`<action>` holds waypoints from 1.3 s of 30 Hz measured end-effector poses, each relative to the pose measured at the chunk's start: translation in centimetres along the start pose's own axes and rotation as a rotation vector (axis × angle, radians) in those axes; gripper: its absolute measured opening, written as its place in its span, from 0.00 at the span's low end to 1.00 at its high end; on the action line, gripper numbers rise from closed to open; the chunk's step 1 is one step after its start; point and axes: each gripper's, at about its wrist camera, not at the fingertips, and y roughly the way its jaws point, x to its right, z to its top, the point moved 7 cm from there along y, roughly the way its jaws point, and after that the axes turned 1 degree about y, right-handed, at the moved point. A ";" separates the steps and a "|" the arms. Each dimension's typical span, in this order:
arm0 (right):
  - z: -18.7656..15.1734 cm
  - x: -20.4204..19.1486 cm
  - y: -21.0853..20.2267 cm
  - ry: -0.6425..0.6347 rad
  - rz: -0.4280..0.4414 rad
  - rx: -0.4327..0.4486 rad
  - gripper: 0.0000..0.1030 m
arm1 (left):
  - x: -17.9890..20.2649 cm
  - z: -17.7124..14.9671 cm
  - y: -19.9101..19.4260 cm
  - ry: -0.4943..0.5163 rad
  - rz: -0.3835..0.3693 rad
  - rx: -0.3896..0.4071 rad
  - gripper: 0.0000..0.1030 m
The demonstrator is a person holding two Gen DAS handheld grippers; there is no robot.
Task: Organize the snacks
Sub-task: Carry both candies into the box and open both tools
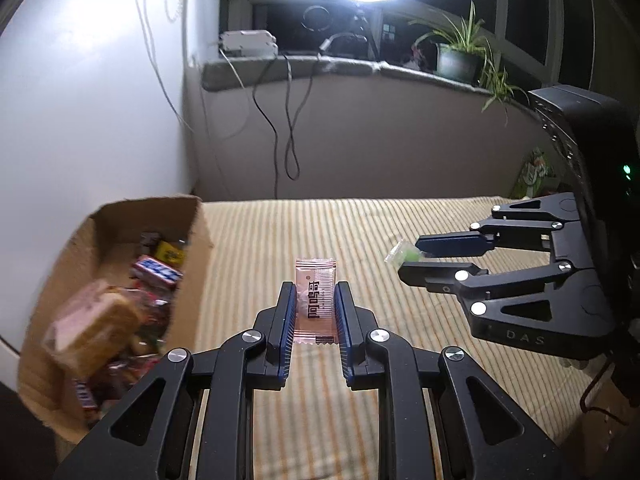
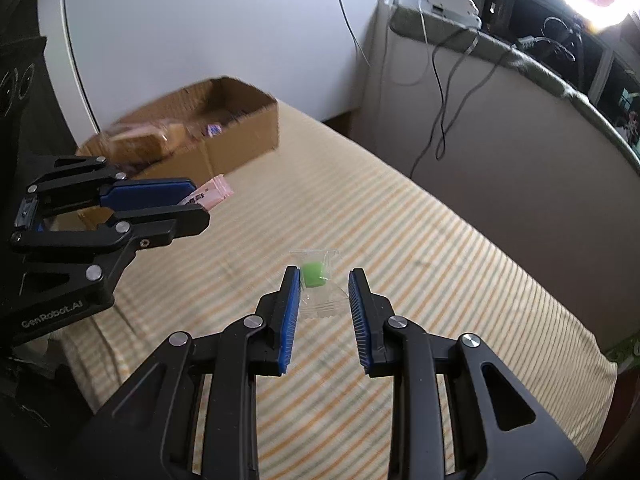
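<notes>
Two snacks in hand above the striped bed: left gripper jaws clamp a pink sachet, right gripper jaws pinch a clear green-candy wrapper. Carry step; next, over the cardboard box at the bed's far-left corner, release inside.

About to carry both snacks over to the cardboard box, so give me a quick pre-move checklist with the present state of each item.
1. Left gripper shut on the pink packet: ok.
2. Right gripper holding the green candy in its clear wrapper: ok, though held off-centre, against one of the fingers.
3. Both snacks lifted off the striped cloth: ok.
4. Cardboard box open on top: ok.
5. Room left in the box: cannot tell, blurred.
</notes>
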 end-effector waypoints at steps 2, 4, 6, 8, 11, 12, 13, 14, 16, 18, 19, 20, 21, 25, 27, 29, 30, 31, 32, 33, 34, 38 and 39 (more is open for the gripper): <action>1.1 -0.7 0.0 -0.005 0.010 0.015 0.25 | -1.0 0.2 -0.7 -0.006 0.012 0.017 0.17; 2.2 -1.6 -0.1 -0.008 0.024 0.030 0.25 | -1.9 0.4 -1.3 -0.012 0.027 0.030 0.17; 3.2 -2.3 0.2 -0.014 0.031 0.041 0.25 | -2.9 0.4 -1.9 -0.021 0.039 0.042 0.17; 4.3 -3.2 0.4 -0.020 0.041 0.050 0.25 | -4.1 0.4 -2.6 -0.031 0.056 0.055 0.17; 5.8 -4.5 0.9 -0.031 0.049 0.060 0.25 | -5.7 0.6 -3.2 -0.046 0.080 0.069 0.17; 6.4 -5.0 1.1 -0.034 0.054 0.065 0.25 | -6.2 0.6 -3.4 -0.051 0.090 0.073 0.17; 6.7 -5.3 1.2 -0.035 0.057 0.068 0.25 | -6.6 0.5 -3.5 -0.056 0.095 0.076 0.17; 7.2 -5.8 1.4 -0.036 0.064 0.071 0.25 | -7.2 0.5 -3.7 -0.065 0.100 0.078 0.17; 8.0 -6.4 1.9 -0.037 0.076 0.074 0.25 | -8.3 0.4 -3.8 -0.082 0.113 0.081 0.17; 8.9 -7.1 2.5 -0.037 0.092 0.076 0.25 | -9.4 0.3 -3.9 -0.097 0.126 0.084 0.17; 9.2 -7.3 2.7 -0.038 0.099 0.076 0.25 | -9.9 0.3 -4.0 -0.105 0.132 0.085 0.17; 9.6 -7.7 3.1 -0.039 0.105 0.076 0.25 | -10.4 0.3 -4.0 -0.112 0.137 0.087 0.17; 9.8 -7.9 3.2 -0.039 0.109 0.077 0.25 | -10.7 0.3 -4.1 -0.117 0.141 0.088 0.17; 11.1 -8.8 4.4 -0.031 0.140 0.079 0.25 | -12.1 0.4 -4.2 -0.132 0.151 0.090 0.17; 11.8 -9.2 4.9 -0.029 0.151 0.081 0.25 | -12.7 0.4 -4.2 -0.139 0.159 0.090 0.17; 12.2 -9.5 5.4 -0.024 0.166 0.078 0.25 | -13.3 0.5 -4.2 -0.147 0.166 0.092 0.17; 12.4 -9.7 5.6 -0.023 0.174 0.076 0.25 | -13.6 0.5 -4.2 -0.151 0.169 0.092 0.17; 12.6 -9.9 5.9 -0.024 0.181 0.073 0.25 | -13.8 0.5 -4.2 -0.153 0.173 0.092 0.17; 12.8 -10.0 6.2 -0.024 0.186 0.071 0.25 | -14.1 0.5 -4.2 -0.155 0.179 0.091 0.17; 13.0 -10.2 6.6 -0.024 0.193 0.067 0.25 | -14.2 0.5 -4.2 -0.157 0.182 0.091 0.17; 13.1 -10.4 6.8 -0.026 0.197 0.065 0.25 | -14.4 0.4 -4.2 -0.160 0.186 0.090 0.17; 13.4 -10.9 7.9 -0.029 0.208 0.050 0.25 | -14.9 0.4 -4.3 -0.166 0.197 0.089 0.17; 13.5 -11.0 8.1 -0.030 0.211 0.047 0.25 | -15.0 0.4 -4.3 -0.167 0.201 0.088 0.17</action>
